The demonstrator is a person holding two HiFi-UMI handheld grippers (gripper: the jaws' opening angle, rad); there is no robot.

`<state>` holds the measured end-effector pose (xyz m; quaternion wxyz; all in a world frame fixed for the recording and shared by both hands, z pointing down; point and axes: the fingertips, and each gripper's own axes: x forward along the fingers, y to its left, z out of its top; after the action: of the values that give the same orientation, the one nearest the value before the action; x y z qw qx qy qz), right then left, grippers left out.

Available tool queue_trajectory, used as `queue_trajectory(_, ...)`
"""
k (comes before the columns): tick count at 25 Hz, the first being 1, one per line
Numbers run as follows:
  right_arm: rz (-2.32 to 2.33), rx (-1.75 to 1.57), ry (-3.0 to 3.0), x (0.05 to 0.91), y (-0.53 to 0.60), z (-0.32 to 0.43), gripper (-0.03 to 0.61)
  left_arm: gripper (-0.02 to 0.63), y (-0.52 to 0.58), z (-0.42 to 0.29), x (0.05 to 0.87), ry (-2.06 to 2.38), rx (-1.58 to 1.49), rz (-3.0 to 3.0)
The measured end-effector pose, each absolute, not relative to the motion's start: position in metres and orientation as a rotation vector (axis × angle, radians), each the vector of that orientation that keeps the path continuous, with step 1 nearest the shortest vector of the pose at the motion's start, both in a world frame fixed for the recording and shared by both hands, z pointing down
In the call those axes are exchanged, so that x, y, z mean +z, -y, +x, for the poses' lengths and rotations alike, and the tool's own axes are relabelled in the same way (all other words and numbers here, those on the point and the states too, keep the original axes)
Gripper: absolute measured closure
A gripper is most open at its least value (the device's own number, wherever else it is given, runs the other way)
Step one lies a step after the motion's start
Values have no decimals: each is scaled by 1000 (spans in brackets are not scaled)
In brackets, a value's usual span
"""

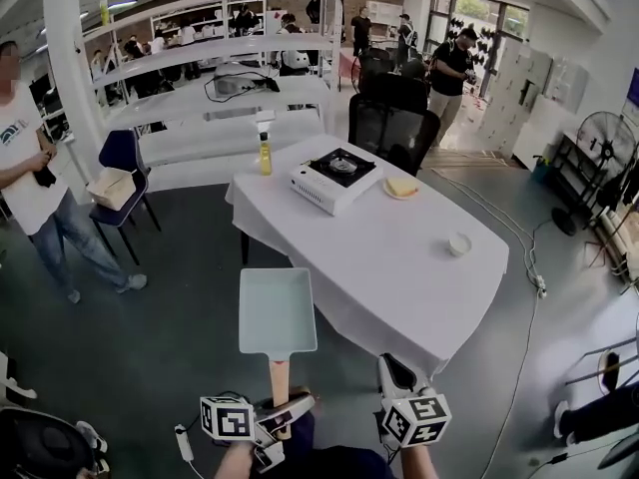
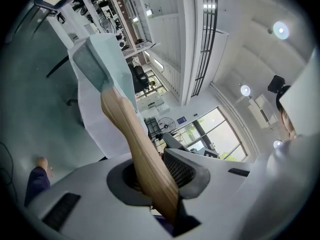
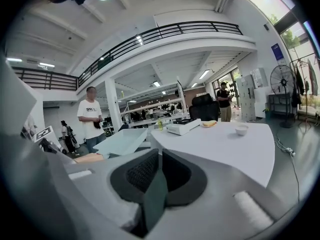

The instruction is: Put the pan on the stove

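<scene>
Left gripper (image 1: 287, 410) clamps the wooden handle (image 1: 279, 379); the empty pan (image 1: 277, 312) points lengthwise away toward the stove (image 1: 336, 178) at the tabletop's far corner; right gripper (image 1: 391, 370) closed, empty.

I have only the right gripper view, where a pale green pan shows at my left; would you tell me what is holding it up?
Observer: The left tongs are shut on its wooden handle, as the left gripper view shows.
Operator: Thank you. Is the pan over the table yet?
Observer: No. In the head view the pan appears beside the near edge of the table, against the floor rather than the tabletop.
Operator: And is the stove top free?
Observer: Yes. Seen from above, nothing sits on the burner of the stove.
</scene>
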<state>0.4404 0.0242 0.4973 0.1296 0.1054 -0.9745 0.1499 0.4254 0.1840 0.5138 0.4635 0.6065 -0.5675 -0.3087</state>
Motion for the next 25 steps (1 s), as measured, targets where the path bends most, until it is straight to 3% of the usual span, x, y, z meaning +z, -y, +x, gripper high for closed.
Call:
queue_trajectory(12,388,408,2874,474,26,289,552,528,-130,254,487,1395,-710,1592)
queue_trajectory(25,272,404,2829,494,15,199,552,525,-136,184,506,1384,-780,1534)
